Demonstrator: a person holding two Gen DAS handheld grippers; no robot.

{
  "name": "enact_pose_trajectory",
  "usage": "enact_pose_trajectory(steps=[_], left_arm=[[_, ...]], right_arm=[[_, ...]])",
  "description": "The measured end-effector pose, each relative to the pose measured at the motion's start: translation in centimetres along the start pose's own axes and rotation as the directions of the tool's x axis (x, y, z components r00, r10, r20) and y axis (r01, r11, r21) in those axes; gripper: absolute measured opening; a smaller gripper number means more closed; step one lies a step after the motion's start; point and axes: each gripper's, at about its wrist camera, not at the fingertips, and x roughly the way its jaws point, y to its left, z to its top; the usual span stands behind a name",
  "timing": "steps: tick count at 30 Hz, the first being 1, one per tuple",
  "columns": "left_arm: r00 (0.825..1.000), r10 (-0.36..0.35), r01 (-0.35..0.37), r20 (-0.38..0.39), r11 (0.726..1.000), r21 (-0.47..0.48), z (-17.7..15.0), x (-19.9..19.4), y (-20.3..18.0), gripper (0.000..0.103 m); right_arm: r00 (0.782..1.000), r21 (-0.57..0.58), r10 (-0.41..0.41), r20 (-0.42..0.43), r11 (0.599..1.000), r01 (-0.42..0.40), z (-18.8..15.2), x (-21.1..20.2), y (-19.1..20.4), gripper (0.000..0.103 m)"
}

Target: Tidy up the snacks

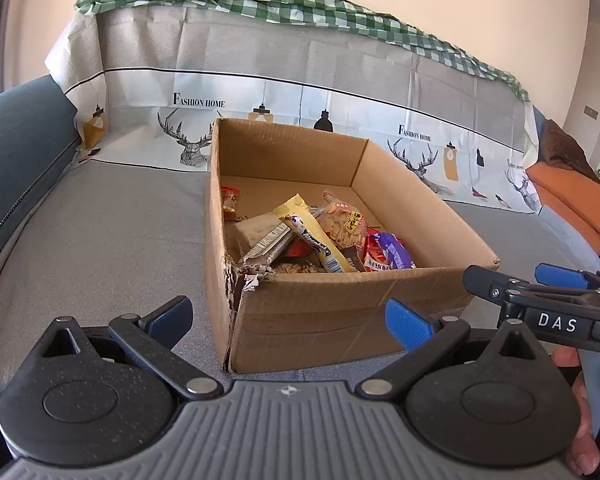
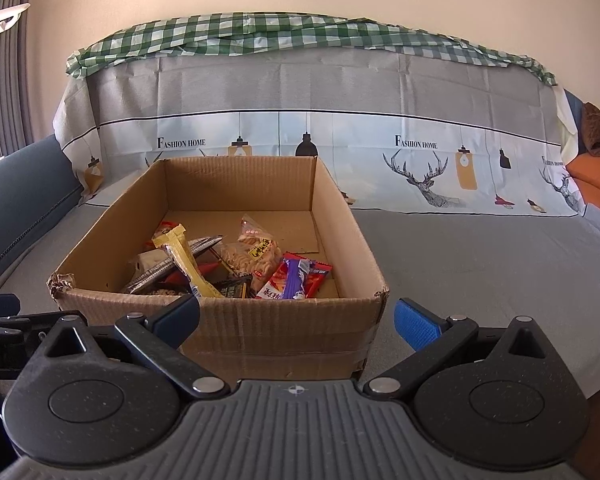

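**Both grippers empty, hovering before the snack box**

Fingers spread wide on both my grippers, nothing between them. My left gripper [image 1: 288, 316] hangs low just in front of the cardboard box [image 1: 340, 308], level and pointing at its near wall, the blue pads [image 1: 410, 322] framing the torn near-left corner. My right gripper [image 2: 298, 314] sits at much the same height, also aimed at the near wall of the box [image 2: 284, 332], its right pad past the near-right corner. In the left view the right gripper [image 1: 524, 276] shows at the right edge, with a few of my fingers [image 1: 584, 412] wrapped round its handle.

One box, open-topped, stands on the grey sofa cover [image 1: 100, 240], toward the back of the seat near the printed drape. Its brown walls are creased and the near-left corner is ripped.

Snacks lie in a loose heap against the box's near wall, while the far half of the floor is bare. I can tell apart:
- a long yellow packet [image 2: 186, 262] tilted across the top
- a clear bag of pale crackers [image 2: 256, 254]
- a red packet [image 2: 300, 284] with a purple one [image 2: 294, 280] on it
- a silver-and-black wrapper [image 1: 270, 246]
- a small red packet [image 1: 230, 200] by the left wall

Others underneath are too buried to count
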Motion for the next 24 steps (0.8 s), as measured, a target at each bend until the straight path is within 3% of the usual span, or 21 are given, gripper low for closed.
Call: enact_pose_trajectory(steps=[24], left_arm=[[0.999,-0.017,0.017,0.027,1.0,0.023,-0.18,-0.32,-0.35,0.103]], right_arm=[[1.0,0.008,-0.005,0.019,1.0,0.005,-0.05,-0.28,0.07,0.102]])
